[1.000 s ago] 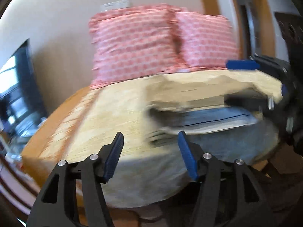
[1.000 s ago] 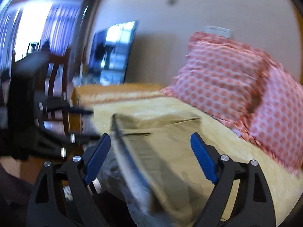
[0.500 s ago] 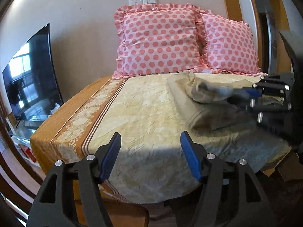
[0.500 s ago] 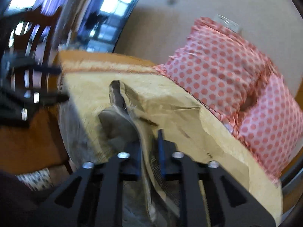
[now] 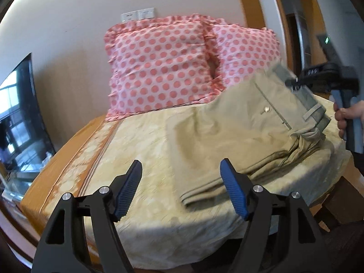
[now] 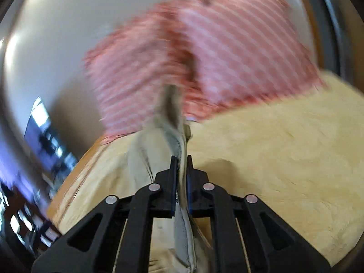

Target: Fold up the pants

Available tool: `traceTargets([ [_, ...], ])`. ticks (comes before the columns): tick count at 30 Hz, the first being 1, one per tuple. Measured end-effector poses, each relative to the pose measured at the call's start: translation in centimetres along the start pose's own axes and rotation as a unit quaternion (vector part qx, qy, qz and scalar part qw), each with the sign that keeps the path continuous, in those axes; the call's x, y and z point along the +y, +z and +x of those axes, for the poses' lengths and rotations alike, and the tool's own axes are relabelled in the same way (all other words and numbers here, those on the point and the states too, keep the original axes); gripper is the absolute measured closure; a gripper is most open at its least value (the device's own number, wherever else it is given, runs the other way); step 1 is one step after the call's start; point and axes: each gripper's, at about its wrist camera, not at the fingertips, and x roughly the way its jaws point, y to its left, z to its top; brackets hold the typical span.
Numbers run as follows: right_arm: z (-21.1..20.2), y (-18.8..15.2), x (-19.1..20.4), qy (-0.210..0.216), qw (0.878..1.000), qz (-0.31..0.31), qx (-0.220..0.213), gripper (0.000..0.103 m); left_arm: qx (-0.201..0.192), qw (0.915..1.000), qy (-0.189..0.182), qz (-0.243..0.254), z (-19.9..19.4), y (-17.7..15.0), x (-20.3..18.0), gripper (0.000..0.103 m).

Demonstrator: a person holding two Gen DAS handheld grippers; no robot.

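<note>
Khaki pants (image 5: 238, 134) lie on the yellow bedspread (image 5: 141, 150), legs folded together, hems near the front edge. My right gripper (image 6: 181, 177) is shut on the waistband (image 6: 170, 118) and holds that end lifted off the bed; in the left wrist view it shows at the far right (image 5: 295, 84), gripping the raised waistband. My left gripper (image 5: 182, 191) is open and empty, hovering above the bed's front edge, left of the pants' hems.
Two pink polka-dot pillows (image 5: 163, 66) lean on the wall at the bed's head. A dark TV screen (image 5: 16, 118) stands at the left. A wooden door frame (image 5: 250, 2) is at the back right.
My right gripper has closed on the pants' waistband and lifted it up toward the pillows. My left gripper has stayed open and drawn back slightly.
</note>
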Motion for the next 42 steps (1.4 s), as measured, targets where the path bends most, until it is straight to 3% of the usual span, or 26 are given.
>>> traceTargets([
  [4, 1.9, -1.0, -5.8, -0.011, 0.994, 0.095, 0.058, 0.097, 0.002, 0.9995, -0.031, 0.003, 2.0, 1.5, -1.4, 0.03],
  [5, 2.1, -1.6, -6.7, -0.011, 0.991, 0.109, 0.072, 0.094, 0.002, 0.9991, -0.043, 0.001, 2.5, 2.0, -1.7, 0.029],
  [6, 2.1, -2.1, -7.1, -0.012, 0.99, 0.113, 0.081, 0.086, 0.001, 0.9986, -0.052, 0.0, 3.0, 2.4, -2.0, 0.029],
  [9, 0.6, -3.1, -8.0, -0.011, 0.992, 0.109, 0.063, 0.047, 0.006, 0.9976, -0.07, 0.002, 5.2, 3.4, -3.4, 0.027],
  [13, -0.5, -3.4, -7.1, -0.012, 0.997, 0.055, 0.051, 0.034, 0.046, 0.9966, -0.068, -0.008, 8.1, 3.7, -4.2, 0.027],
  [17, 1.5, -2.7, -7.7, 0.002, 0.995, 0.058, 0.08, 0.034, 0.069, 0.9946, -0.061, -0.048, 9.5, 4.4, -2.3, 0.027],
  [21, 4.2, -2.2, -7.4, 0.018, 0.992, 0.04, 0.115, 0.048, 0.088, 0.991, -0.055, -0.084, 10.5, 4.9, 0.6, 0.026],
  [23, 5.0, -1.9, -7.1, 0.041, 0.99, 0.032, 0.131, 0.068, 0.1, 0.9885, -0.059, -0.097, 11.0, 5.2, 1.7, 0.026],
  [27, 5.7, -1.4, -6.5, 0.05, 0.988, 0.009, 0.143, 0.07, 0.133, 0.98, -0.08, -0.124, 13.6, 6.4, 4.6, 0.026],
  [33, 7.4, -0.9, -6.9, 0.094, 0.98, 0.029, 0.173, 0.077, 0.203, 0.9566, -0.121, -0.17, 20.5, 7.6, 7.9, 0.027],
  [40, 8.9, -0.3, -8.0, 0.127, 0.968, 0.072, 0.202, 0.07, 0.267, 0.9202, -0.187, -0.216, 26.3, 7.0, 8.0, 0.033],
  [42, 9.0, -0.3, -8.0, 0.133, 0.967, 0.07, 0.205, 0.072, 0.266, 0.9175, -0.195, -0.222, 26.6, 7.1, 7.8, 0.04],
])
